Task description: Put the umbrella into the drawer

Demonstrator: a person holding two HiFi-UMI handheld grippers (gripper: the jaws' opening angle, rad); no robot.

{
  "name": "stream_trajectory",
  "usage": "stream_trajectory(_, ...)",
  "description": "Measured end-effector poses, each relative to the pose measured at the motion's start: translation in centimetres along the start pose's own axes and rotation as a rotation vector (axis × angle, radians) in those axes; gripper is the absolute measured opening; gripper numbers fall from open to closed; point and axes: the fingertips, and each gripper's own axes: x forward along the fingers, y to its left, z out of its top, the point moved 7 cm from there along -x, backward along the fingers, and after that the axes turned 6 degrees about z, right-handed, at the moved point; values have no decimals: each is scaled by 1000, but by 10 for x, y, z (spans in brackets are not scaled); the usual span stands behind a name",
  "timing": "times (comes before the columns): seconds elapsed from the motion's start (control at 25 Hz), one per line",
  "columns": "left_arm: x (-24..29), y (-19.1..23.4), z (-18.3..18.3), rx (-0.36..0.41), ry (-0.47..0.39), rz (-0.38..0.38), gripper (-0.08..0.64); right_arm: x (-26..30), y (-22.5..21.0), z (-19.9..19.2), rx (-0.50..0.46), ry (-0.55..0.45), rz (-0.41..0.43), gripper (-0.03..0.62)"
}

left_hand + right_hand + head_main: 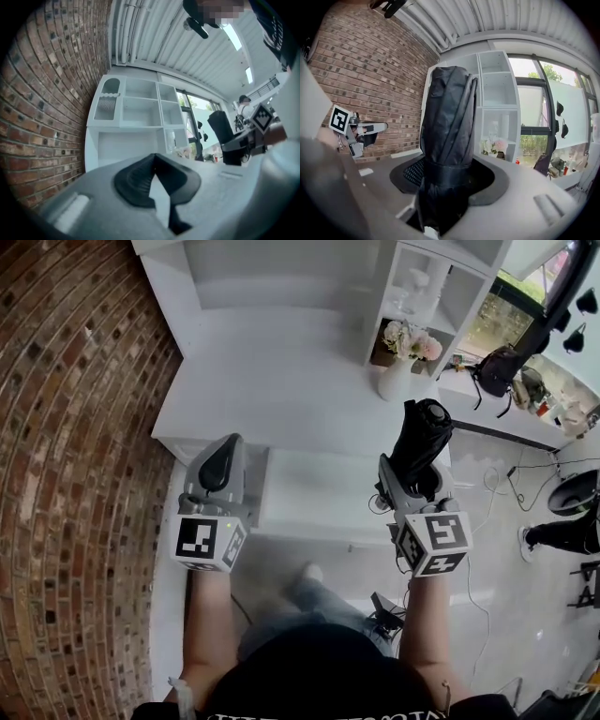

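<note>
White cabinet is my landmark; a brick wall runs along the cabinet's left side. In the left gripper view the cabinet's top-left shelf cell holds a ribbed rack-like thing, can't tell what it is. The cells right of it show plain white. A drawer juts out from the cabinet front and looks pulled open. Its inside is pale, and I can't make out anything in it. At the right end of the cabinet top, under the right-hand shelves, stands a white vase with pale pink and white flowers in it.

My left gripper is in front of the cabinet, left of the drawer. Its jaws are clenched, tips meeting, with nothing between them.

My right gripper is in front of the cabinet, at the drawer's right corner. It grasps the folded black umbrella, jaws spread wide around the bundle and pads pressing on both sides. The umbrella stands up out of the jaws with its strap wrapped round it. It is above the drawer's right edge and not in the drawer.
</note>
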Motion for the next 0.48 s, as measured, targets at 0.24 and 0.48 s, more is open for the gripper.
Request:
stream_trajectory(0.24,26,-2,-13,2,19,37,-5,40,-19,-26,15,79,77,239)
stream_trajectory(0.48,35,8,-32,-8,60,94,-5,79,-18,-62,22,192,172,241)
